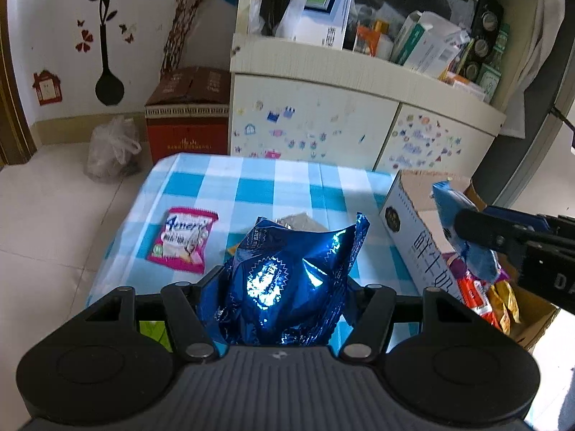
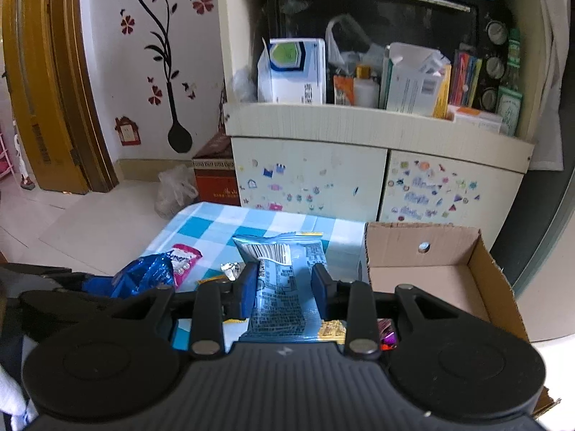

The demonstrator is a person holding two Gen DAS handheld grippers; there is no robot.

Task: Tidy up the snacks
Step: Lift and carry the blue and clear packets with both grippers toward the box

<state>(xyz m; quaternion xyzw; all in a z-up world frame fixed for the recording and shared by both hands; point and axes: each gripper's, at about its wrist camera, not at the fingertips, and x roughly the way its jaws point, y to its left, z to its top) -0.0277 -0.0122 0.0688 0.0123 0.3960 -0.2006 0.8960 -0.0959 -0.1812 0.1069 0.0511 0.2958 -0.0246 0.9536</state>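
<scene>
My left gripper (image 1: 284, 276) is shut on a shiny dark blue snack bag (image 1: 287, 273) and holds it above the checked table (image 1: 251, 179). My right gripper (image 2: 285, 280) is shut on a light blue snack packet (image 2: 284, 280), held at the left edge of the open cardboard box (image 2: 431, 276). In the left wrist view that packet (image 1: 463, 230) hangs over the box (image 1: 413, 230), which holds several snack packs (image 1: 481, 294). A pink snack bag (image 1: 185, 240) lies flat on the table, left of the blue bag. A silver packet (image 1: 298, 221) lies behind the blue bag.
A cream cabinet (image 1: 323, 115) with stickers stands behind the table, its shelf full of boxes and bottles. A red carton (image 1: 187, 122) and a plastic bag (image 1: 111, 151) sit on the floor to the left. A door (image 2: 43, 82) is at far left.
</scene>
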